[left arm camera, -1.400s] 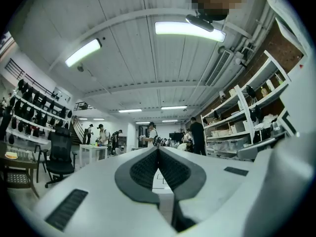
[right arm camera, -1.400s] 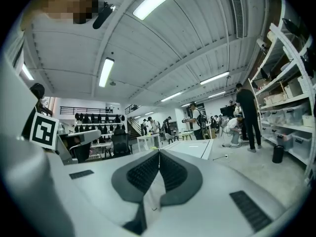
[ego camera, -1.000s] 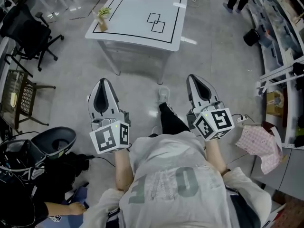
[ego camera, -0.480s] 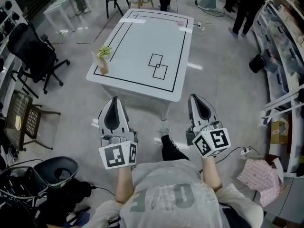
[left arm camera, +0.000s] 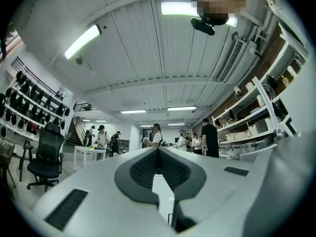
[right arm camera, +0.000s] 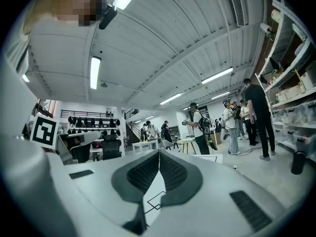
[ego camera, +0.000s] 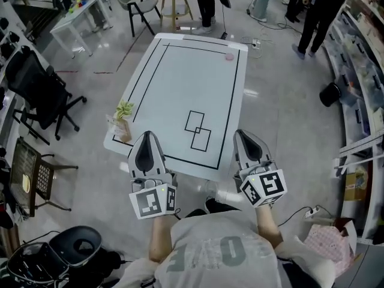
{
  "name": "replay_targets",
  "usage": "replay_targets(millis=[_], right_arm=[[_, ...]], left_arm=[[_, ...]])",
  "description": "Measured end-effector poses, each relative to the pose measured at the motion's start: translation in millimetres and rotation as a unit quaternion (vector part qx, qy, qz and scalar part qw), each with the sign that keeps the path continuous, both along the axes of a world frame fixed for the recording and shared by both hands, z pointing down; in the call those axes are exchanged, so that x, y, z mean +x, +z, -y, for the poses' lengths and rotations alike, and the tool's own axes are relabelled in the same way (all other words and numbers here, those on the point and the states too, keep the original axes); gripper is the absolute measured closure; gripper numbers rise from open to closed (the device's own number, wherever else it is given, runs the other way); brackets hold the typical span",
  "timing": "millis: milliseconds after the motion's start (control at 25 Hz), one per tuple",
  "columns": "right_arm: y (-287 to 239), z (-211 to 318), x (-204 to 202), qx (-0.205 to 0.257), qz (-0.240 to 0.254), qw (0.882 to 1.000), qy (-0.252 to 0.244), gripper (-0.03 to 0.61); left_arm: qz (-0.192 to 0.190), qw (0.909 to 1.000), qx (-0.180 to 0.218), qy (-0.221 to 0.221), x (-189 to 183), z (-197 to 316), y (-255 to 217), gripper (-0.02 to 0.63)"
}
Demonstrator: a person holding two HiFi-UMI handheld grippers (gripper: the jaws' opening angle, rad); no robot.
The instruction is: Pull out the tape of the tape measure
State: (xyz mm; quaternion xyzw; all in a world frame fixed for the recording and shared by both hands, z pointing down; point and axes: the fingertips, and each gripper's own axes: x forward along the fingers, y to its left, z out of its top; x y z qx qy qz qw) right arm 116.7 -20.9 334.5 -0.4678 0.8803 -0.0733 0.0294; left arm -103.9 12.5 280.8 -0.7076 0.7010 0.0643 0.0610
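Observation:
A white table [ego camera: 180,83] with a black border line and two overlapping black squares [ego camera: 198,130] fills the middle of the head view. A small pinkish round object [ego camera: 228,57] lies near its far right corner; I cannot tell whether it is the tape measure. My left gripper [ego camera: 147,135] hangs over the table's near left edge, jaws shut, nothing between them. My right gripper [ego camera: 242,134] is held at the near right corner, also shut and empty. In the gripper views the left gripper [left arm camera: 158,149] and right gripper [right arm camera: 159,152] both have their pads pressed together, pointing level across the room.
A yellow-green tuft in a brown holder [ego camera: 123,122] stands on the table's left edge. Black chairs [ego camera: 37,92] stand to the left, shelving [ego camera: 366,71] runs along the right wall. Several people [ego camera: 318,11] stand beyond the table's far end.
The person has walked up to the table. It has come from well ahead to right beneath both grippers, which stay shut and side by side.

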Motion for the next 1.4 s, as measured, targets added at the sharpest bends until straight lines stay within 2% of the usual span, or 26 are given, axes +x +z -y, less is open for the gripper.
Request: replay_targets(millis=[200, 360, 600, 880, 1240, 1400], right_arm=[[12.2, 52.9, -5.4, -0.017, 0.010, 1.000, -0.011, 0.549], [14.7, 72.7, -35.0, -0.015, 0.009, 1.000, -0.025, 0.549], [-11.4, 120.5, -51.6, -0.002, 0.005, 1.000, 0.005, 0.549], [-13.0, 136.5, -46.7, -0.001, -0.001, 1.000, 0.023, 0.549], [-6.1, 166.0, -36.2, -0.009, -0.022, 0.999, 0.035, 0.548], [-11.0, 188.9, -31.8, 0.001, -0.040, 0.999, 0.036, 0.546]], left_arm=[[0.006, 0.9999, -0.012, -0.003, 10.7, 48.2, 6.5, 0.586], [0.008, 0.9997, -0.023, -0.008, -9.3, 70.3, 18.3, 0.586], [0.026, 0.9996, -0.015, 0.001, -32.0, 132.4, -8.8, 0.586], [0.007, 0.9999, -0.015, 0.001, -39.7, 152.1, -7.5, 0.586], [0.011, 0.9996, -0.021, 0.019, -25.7, 185.4, -5.5, 0.586], [0.023, 0.9986, -0.017, 0.044, -12.3, 209.6, -8.8, 0.584]])
